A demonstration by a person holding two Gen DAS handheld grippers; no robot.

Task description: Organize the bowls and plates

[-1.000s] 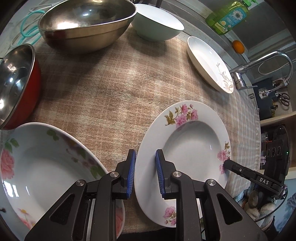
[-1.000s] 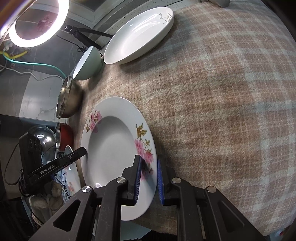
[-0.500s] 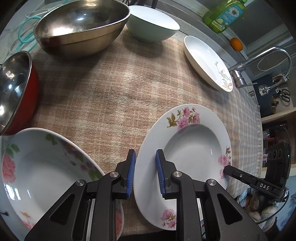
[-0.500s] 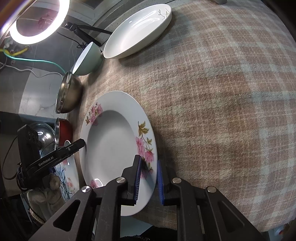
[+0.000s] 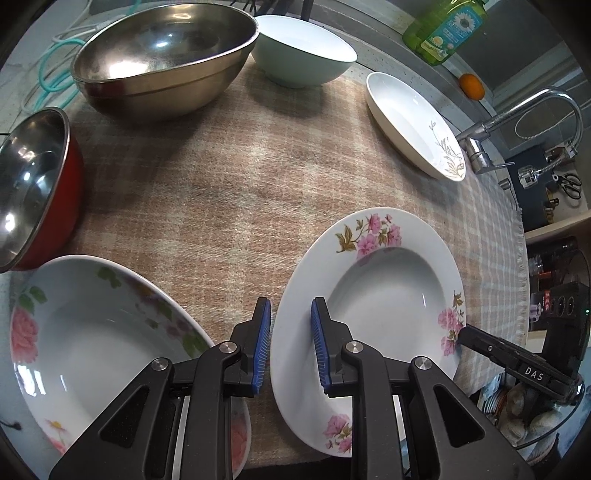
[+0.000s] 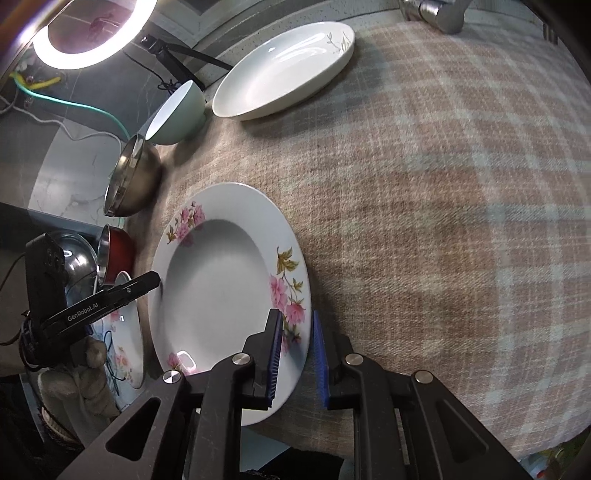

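A white soup plate with pink flowers (image 5: 384,291) (image 6: 218,280) is held between both grippers, just above the checked cloth. My left gripper (image 5: 291,343) straddles its left rim, jaws narrow with a gap to the rim. My right gripper (image 6: 298,354) straddles the opposite rim, also with a small gap; it shows in the left wrist view (image 5: 491,347). A larger rose-patterned plate (image 5: 92,332) lies left of it. A plain white dish (image 5: 410,118) (image 6: 280,70), a pale green bowl (image 5: 303,48) (image 6: 177,114), a steel bowl (image 5: 162,51) and a red bowl (image 5: 33,184) stand farther back.
The checked cloth (image 5: 221,184) covers the counter, its front edge just below the grippers. A tap (image 5: 517,118), a green soap bottle (image 5: 443,26) and an orange (image 5: 471,85) lie at the back right. A ring light (image 6: 88,33) glows beyond the counter.
The flowered plate and both grippers have shifted slightly; the plate sits a little lower and flatter toward the cloth. Both jaw gaps look slightly wider around the rim.
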